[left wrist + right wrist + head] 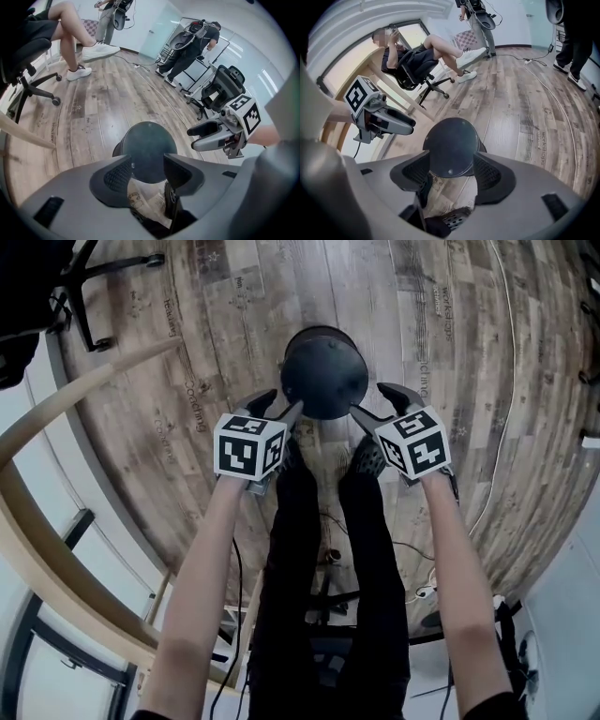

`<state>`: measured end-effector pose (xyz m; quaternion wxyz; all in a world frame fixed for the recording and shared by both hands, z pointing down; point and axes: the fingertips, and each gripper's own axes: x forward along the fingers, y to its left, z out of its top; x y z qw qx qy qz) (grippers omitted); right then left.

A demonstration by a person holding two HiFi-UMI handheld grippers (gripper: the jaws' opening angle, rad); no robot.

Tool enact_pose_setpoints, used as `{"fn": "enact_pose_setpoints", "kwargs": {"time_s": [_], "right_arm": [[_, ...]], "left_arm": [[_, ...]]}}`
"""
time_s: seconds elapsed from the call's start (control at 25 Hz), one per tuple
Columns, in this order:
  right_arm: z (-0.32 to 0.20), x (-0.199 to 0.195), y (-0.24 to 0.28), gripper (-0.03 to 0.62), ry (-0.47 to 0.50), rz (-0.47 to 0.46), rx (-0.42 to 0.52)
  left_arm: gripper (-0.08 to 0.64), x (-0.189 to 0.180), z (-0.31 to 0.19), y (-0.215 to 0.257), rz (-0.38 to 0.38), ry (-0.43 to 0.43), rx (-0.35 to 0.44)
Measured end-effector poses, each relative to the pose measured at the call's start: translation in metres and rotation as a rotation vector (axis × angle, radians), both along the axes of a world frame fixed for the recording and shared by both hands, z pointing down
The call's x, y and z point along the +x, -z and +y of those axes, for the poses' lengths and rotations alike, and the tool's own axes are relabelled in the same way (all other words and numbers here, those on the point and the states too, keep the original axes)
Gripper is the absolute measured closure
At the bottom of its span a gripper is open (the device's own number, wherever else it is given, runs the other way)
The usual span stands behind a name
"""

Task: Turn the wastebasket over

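— One dark, round wastebasket (323,371) in the head view: where is it?
— It is on the wood floor (450,334), flat closed end up, between the left gripper (277,407) and the right gripper (382,401).
— Left gripper view?
— Jaws apart, gripping nothing. The basket's smooth dark disc shows past the gap.
— Right gripper view?
— Likewise: jaws wide and empty, with the basket just ahead, wider lower down.

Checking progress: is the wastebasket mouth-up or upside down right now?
Upside down: the wastebasket shows its closed round base on top in all three views, with no opening visible.
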<state>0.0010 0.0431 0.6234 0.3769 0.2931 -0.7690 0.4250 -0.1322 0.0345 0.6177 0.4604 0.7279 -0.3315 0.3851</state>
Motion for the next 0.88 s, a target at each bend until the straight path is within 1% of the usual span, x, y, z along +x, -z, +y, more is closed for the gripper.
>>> {"fn": "enact_pose_setpoints", "kwargs": {"time_s": [0.12, 0.32, 0.48, 0.64, 0.88], "right_arm": [[-0.006, 0.002, -0.019, 0.307, 0.000, 0.008, 0.002], [-0.013, 0.003, -0.049, 0.297, 0.056, 0.032, 0.005], [-0.019, -0.001, -0.062, 0.290, 0.063, 0.019, -0.018], [-0.017, -0.006, -0.070, 0.285, 0.108, 0.025, -0.027], [-0.016, -0.008, -0.081, 0.284, 0.130, 0.044, -0.044]], "left_arm": [[0.342, -0.001, -0.004, -0.019, -0.002, 0.002, -0.005], [0.314, -0.001, -0.013, -0.046, 0.021, 0.043, -0.038], [0.277, 0.003, -0.019, -0.059, 0.020, 0.040, -0.044], [0.275, 0.005, -0.023, -0.072, 0.007, 0.043, -0.049], [0.267, 0.005, -0.016, -0.088, 0.005, 0.023, -0.105]]}}
